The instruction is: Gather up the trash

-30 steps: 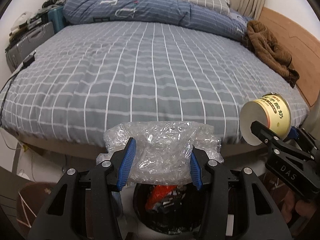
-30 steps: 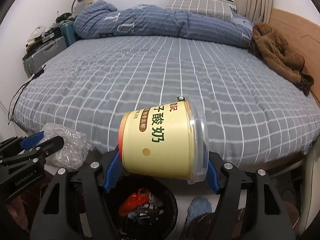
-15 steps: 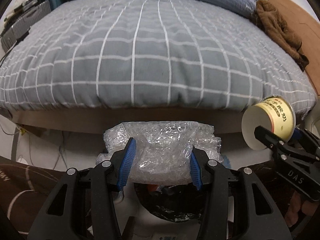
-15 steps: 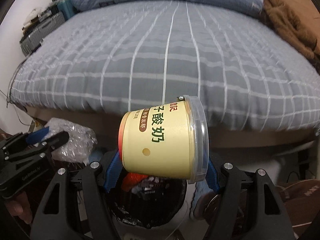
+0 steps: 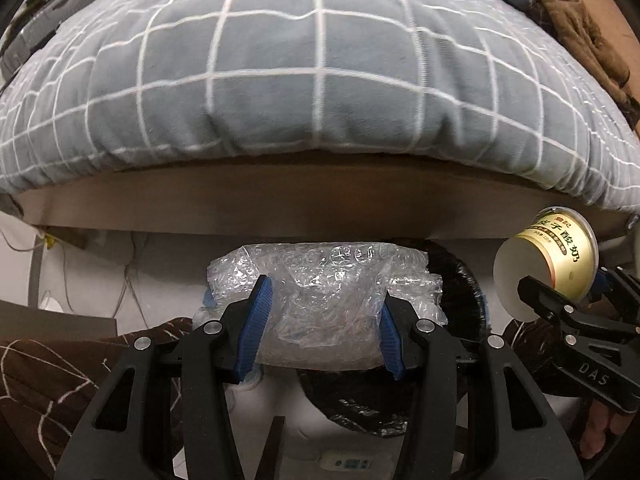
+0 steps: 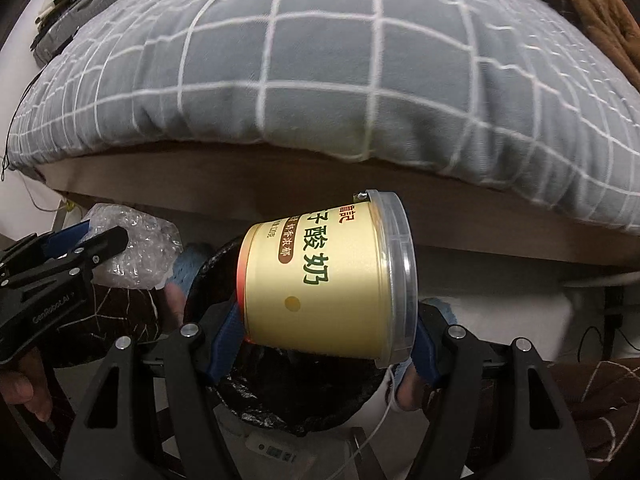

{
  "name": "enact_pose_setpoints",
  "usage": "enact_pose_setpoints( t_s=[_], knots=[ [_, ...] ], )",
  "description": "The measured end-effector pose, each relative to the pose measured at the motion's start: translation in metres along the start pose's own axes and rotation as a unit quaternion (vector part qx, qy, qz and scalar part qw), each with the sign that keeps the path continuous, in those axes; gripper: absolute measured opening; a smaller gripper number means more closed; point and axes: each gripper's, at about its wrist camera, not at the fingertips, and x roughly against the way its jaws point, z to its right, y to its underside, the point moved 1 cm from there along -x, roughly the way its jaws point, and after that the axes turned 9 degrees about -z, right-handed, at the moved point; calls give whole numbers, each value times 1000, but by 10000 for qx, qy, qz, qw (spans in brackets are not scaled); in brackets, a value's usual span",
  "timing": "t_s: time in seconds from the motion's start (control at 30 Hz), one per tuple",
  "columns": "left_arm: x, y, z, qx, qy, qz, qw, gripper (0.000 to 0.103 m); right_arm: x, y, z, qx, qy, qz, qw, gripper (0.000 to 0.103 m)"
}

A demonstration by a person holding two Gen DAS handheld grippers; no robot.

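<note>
The bed (image 5: 320,80) with its grey checked cover now fills the top of both views and I look at its wooden edge from below, where a second ago I saw across the whole mattress: both my hands have dropped toward the floor. That brings the black-lined trash bin (image 6: 280,392) right under my tools (it sat lower and smaller in view before), so I judge the drop-off is near.

My right tool (image 6: 324,336) is about two-thirds spread and clamped on the yellow yogurt tub (image 6: 320,280), pads on its bottom and lidded end, the tub lying sideways over the bin's mouth.

My left tool (image 5: 320,324) is roughly half spread and grips the wad of bubble wrap (image 5: 324,300), which bulges past both blue pads and hangs over the bin's rim.
</note>
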Motion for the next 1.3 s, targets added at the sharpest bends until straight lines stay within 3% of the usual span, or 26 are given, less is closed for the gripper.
enact_pose_setpoints(
  t_s=[0.1,0.23,0.47,0.93,0.97,1.1,1.3],
  knots=[
    [0,1,-7,62,-25,-29,10000,48,-3,-2,-4,61,80,-11,9999,70],
    [-1,0,-10,79,-16,-47,10000,48,1,-2,-6,61,171,108,9998,83],
    [-1,-1,13,-122,74,-54,9999,48,14,-1,19,-303,371,276,9985,94],
    [-1,-5,75,-619,294,48,9976,51,39,14,79,-882,547,633,9926,95],
    [-2,-4,76,-625,271,80,9976,54,41,15,80,-895,551,652,9923,95],
    [3,-5,74,-569,39,304,9979,85,48,15,85,-949,570,778,9908,95],
    [28,-9,60,-432,36,653,9969,97,76,11,82,-851,641,1064,9886,95]
  ],
)
